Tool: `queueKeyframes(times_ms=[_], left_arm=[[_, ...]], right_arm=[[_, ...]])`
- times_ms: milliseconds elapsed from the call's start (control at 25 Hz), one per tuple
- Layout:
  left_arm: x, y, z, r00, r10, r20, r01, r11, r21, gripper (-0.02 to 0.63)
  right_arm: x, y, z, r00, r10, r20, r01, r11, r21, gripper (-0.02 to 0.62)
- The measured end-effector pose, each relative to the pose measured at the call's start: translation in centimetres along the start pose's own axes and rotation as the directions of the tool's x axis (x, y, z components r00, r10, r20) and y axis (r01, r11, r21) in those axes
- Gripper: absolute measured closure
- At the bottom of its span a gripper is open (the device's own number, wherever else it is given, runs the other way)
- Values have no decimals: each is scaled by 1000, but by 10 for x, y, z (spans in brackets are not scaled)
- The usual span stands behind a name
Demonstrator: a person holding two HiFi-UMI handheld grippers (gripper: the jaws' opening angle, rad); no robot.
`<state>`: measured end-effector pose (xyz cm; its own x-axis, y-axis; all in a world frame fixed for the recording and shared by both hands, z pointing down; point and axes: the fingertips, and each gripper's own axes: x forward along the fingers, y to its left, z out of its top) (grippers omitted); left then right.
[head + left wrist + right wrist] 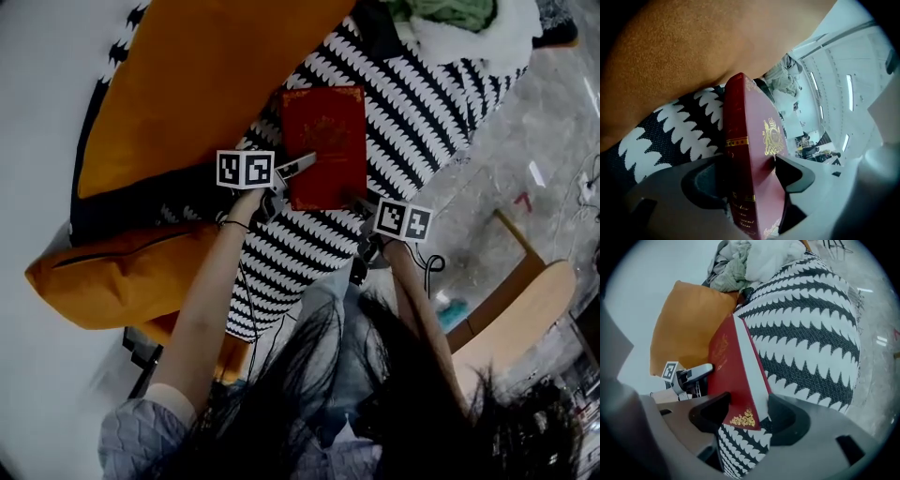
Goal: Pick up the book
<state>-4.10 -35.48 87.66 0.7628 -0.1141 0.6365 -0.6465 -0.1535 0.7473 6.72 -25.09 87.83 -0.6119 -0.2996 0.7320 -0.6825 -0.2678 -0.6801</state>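
Straddling the book's [324, 141] edges, left gripper [302, 169] and right gripper [363, 201] jaws.

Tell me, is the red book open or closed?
Closed. The red book lies flat on the striped cushion, its gold-printed cover shut over the white page edge.

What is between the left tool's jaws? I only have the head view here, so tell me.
Observer: The book. Its spine edge stands inside the left tool, with one jaw spread wide on each side.
Operator: Now report the right tool.
Observer: The right tool straddles the book's near corner, the one with the gold ornament, and its jaws are apart.
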Motion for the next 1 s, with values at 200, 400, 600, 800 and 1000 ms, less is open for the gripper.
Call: queueKeyframes(times_ms=[200, 400, 600, 800, 1000], left_arm=[[0, -5, 8, 999, 7, 32, -7, 1000, 13, 264], [-5, -23, 15, 998, -6, 57, 2, 998, 66, 270], [-21, -57, 11, 997, -23, 73, 17, 997, 77, 273], [-40, -78, 11, 991, -26, 130, 17, 997, 71, 276], [-63, -96, 7, 981, -37, 189, 30, 999, 39, 281]], right_arm=[[-6, 8, 3, 999, -50, 2, 50, 997, -62, 359], [-18, 18, 0, 999, -10, 46, 11, 1000, -17, 368], [-54, 31, -4, 998, -25, 58, 28, 998, -48, 373], [-81, 41, -3, 997, -40, 73, 50, 990, -131, 376], [-107, 59, -1, 996, -39, 86, 59, 967, -247, 380]])
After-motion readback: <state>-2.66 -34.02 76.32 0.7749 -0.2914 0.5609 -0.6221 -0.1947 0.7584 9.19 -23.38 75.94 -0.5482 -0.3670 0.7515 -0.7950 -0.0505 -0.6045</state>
